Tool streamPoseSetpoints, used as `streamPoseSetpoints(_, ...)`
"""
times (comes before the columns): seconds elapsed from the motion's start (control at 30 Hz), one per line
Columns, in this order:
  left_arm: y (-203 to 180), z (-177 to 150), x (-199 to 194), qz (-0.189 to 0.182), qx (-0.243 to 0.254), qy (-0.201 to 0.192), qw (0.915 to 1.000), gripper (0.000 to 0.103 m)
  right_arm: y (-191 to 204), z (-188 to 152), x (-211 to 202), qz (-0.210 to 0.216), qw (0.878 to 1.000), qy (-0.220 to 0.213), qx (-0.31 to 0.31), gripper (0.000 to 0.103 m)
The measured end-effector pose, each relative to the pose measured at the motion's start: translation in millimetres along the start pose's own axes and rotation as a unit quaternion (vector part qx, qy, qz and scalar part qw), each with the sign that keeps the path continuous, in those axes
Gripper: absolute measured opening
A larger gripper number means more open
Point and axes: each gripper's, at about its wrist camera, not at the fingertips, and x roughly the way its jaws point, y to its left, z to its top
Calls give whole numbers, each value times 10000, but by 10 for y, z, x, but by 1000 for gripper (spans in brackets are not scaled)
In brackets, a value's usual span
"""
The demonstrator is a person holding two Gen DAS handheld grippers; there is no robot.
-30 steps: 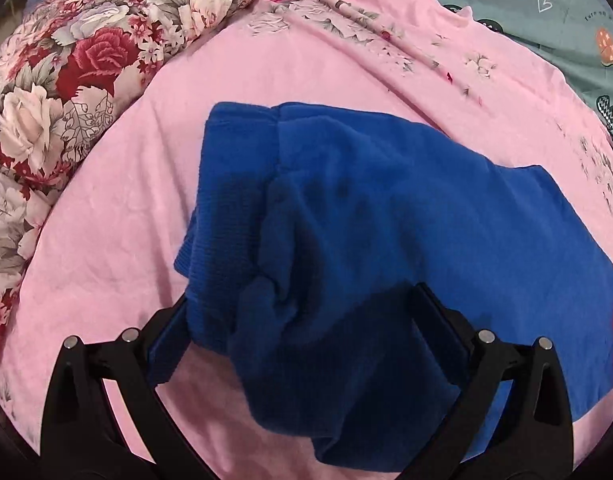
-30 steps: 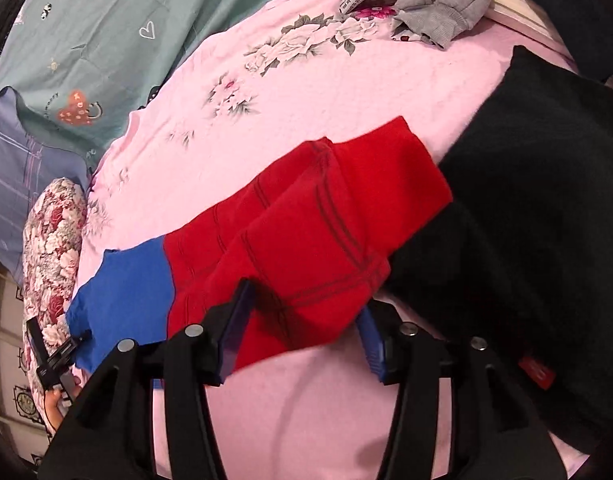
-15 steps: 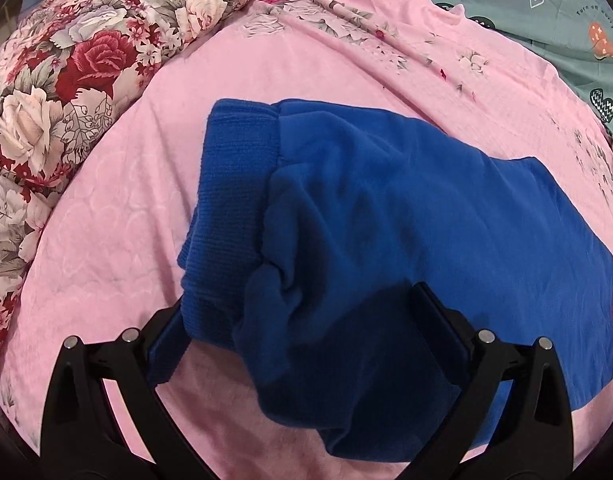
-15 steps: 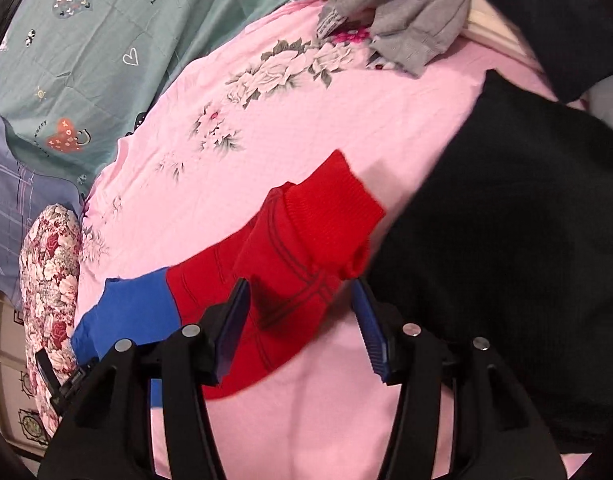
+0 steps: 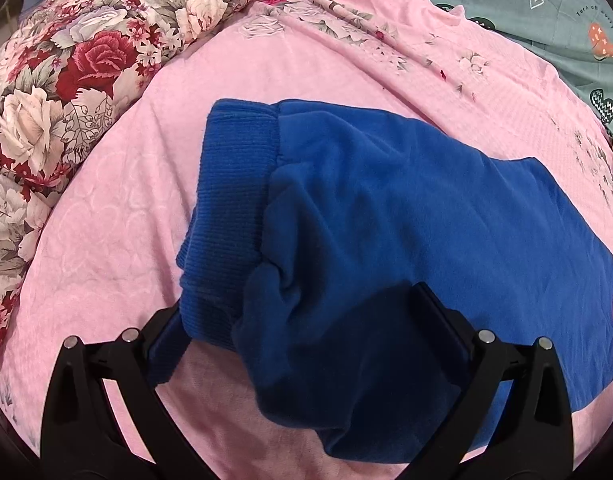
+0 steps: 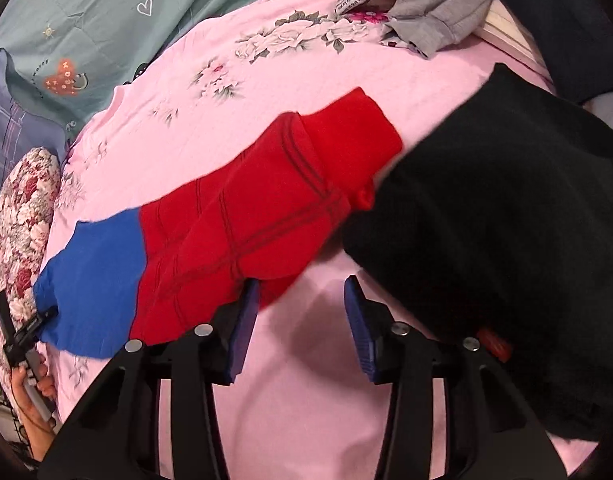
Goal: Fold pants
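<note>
Now, left gripper (image 5: 306,344): wide, blue waistband of pants (image 5: 386,216) between its fingers.
Right gripper (image 6: 300,324): wide, empty, over the pink bed (image 6: 306,400).

Pants (image 6: 242,232) flat on the bedsheet (image 6: 326,412), dark garment (image 6: 506,240) just right, floral pillow (image 6: 22,216) far left

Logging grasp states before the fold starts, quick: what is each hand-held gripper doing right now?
Left hand-held gripper: open, straddling the blue waist end of the pants, not clamped.
Right hand-held gripper: open, empty, over the pink sheet beside the red leg end.
</note>
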Motion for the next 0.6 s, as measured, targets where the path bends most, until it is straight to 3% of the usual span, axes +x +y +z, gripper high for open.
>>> streamPoseSetpoints(0.23,3,1,6,-16,7,-15,10000,101,12,180,142,116,9993,-148,326,45)
streamPoseSetpoints(0.37,4,0,1,-24,9,-26,10000,101,-24,222,178,-51,9986,-127,503,14)
streamPoseSetpoints(0.47,5,-4,-2,-38,12,-33,10000,101,-78,202,79,14,9975,-159,695,12)
streamPoseSetpoints(0.6,3,-7,-1,-23,-2,-44,10000,101,33,130,-336,-94,9980,-496,377,12)
